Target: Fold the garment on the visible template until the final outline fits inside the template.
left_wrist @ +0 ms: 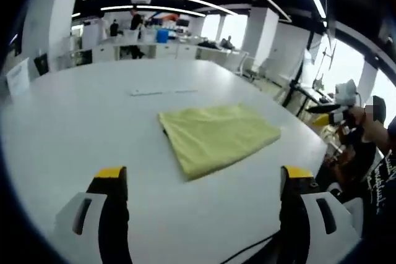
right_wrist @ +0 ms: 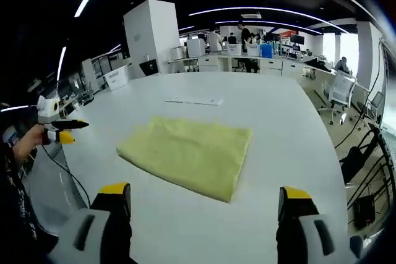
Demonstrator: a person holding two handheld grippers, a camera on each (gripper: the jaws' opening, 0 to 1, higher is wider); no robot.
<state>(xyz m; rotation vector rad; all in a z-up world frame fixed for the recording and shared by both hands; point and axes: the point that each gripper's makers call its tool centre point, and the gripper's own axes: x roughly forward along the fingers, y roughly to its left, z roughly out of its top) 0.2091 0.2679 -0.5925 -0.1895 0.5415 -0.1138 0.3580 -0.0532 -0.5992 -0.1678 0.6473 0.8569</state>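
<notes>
A folded yellow garment (left_wrist: pixel 216 137) lies flat near the middle of the white desk (left_wrist: pixel 74 122), well ahead of both grippers. The left gripper (left_wrist: pixel 204 180) holds its jaws wide apart above the desk, gripping nothing. The right gripper (right_wrist: pixel 203 195) likewise has its jaws spread and empty, short of the garment (right_wrist: pixel 189 153).

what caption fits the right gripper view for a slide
Folded yellow garment lying on a white table, framed by the right gripper with jaws open and apart from it.

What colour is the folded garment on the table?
Pale yellow, plain, with no pattern. The garment shows best in the right gripper view.
</notes>
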